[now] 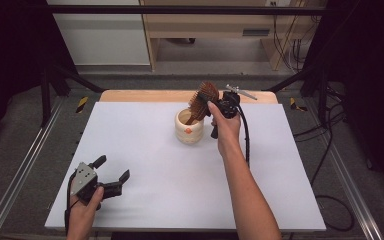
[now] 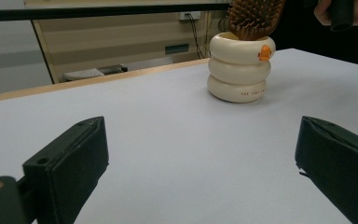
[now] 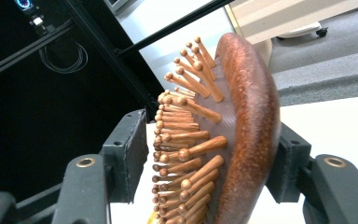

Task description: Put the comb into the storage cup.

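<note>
**Hairbrush held over a cream cup**

Nearest the high camera, the left hand-held gripper [image 1: 111, 172] rests low on the white worktop [image 1: 155, 165], well in front of the cup and off to its left. Its two black jaws stand wide apart with nothing between them. In its own view the cup sits ahead and to the right, across bare worktop.

At the centre of the scene is the cup [image 1: 189, 126], a cream pot shaped like three stacked rings, standing upright toward the far middle of the worktop. An orange mark sits on its top ring. Small lettering runs along the bottom ring; it seems to start with "THE", but the rest is too small to read.

Just right of the cup, the right hand [image 1: 226, 127] holds the right hand-held gripper [image 3: 209, 158] up above it. That gripper's jaws are closed on the head of a brown wooden brush [image 1: 203, 100], one pad against the smooth back, the other on the side with the round-tipped wooden pins.

The brush's long axis runs steeply, tilted, from the head above the cup's rim down into its mouth, where the handle appears to go. The right hand is much the nearer to the cup, so any move between brush and cup looks like its job.
</note>
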`<state>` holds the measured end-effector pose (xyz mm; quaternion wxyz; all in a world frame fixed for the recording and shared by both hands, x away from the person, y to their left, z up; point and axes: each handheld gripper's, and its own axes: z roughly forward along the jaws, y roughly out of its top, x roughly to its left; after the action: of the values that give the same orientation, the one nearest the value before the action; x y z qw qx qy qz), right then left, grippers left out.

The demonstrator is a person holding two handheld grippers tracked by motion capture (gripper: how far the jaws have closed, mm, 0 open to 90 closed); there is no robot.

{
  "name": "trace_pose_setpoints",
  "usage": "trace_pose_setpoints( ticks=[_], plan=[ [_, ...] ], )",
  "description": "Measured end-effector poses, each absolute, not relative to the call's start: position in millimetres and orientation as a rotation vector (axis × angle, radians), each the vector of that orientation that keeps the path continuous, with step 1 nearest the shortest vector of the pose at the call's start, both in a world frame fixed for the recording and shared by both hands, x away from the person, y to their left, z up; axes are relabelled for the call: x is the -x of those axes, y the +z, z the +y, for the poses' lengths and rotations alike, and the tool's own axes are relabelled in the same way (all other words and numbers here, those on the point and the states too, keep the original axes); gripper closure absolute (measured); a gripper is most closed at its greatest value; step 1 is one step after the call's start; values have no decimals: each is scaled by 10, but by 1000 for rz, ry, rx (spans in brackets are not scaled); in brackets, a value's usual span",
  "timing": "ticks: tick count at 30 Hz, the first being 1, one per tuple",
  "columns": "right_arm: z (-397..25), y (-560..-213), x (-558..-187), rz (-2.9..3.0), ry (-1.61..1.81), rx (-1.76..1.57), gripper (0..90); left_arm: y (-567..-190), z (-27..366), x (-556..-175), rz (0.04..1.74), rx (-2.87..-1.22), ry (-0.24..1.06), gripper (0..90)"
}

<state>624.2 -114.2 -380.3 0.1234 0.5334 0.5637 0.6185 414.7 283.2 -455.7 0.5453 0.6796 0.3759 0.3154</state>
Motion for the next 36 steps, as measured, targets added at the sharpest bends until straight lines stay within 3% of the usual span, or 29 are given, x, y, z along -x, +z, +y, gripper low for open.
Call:
trace_pose_setpoints(
  ticks=[12, 36],
  plan=[
    [-1115, -3777, -6245, 1665, 1786, -1541, 319, -4558, 2832, -4148, 891, -1612, 749, 24],
    [-1088, -3649, -6180, 1695, 1650, -1510, 99, -4551, 2850, -4136, 899, -1603, 756, 23]
  ],
)
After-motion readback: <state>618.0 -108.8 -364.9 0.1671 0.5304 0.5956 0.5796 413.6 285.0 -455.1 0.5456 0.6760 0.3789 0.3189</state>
